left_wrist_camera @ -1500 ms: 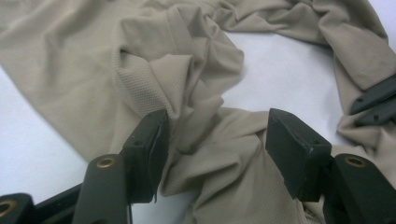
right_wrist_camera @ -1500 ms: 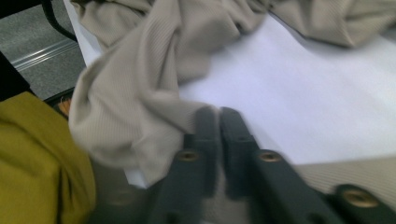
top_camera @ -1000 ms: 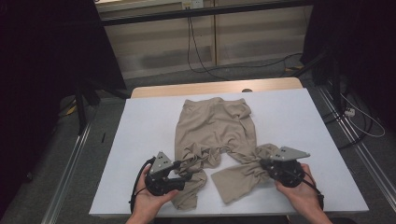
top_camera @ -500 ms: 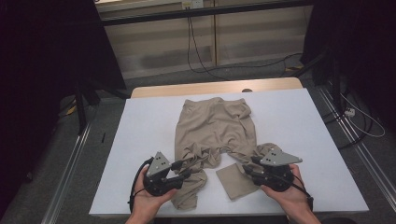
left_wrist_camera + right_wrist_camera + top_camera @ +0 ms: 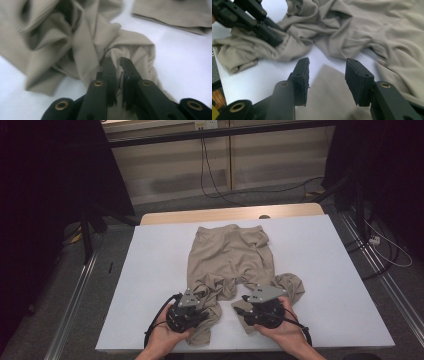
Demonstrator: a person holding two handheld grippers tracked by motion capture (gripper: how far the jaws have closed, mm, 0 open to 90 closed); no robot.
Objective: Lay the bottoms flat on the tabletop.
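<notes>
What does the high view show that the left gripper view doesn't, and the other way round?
High view: the whole beige trousers with waistband far from the person, both hands, the right gripper, the table edges and floor cables.

Left gripper view: the left gripper up close, its fingers having just been closing, nearly shut on a bunched fold of the leg.

Both: beige fabric on the white tabletop.

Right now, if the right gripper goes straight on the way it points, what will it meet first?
Most likely the beige trousers: the right gripper has open jaws over a flat trouser end. Straight beyond that is a strip of white table, then the bunched cloth. Depth is hard to judge.
</notes>
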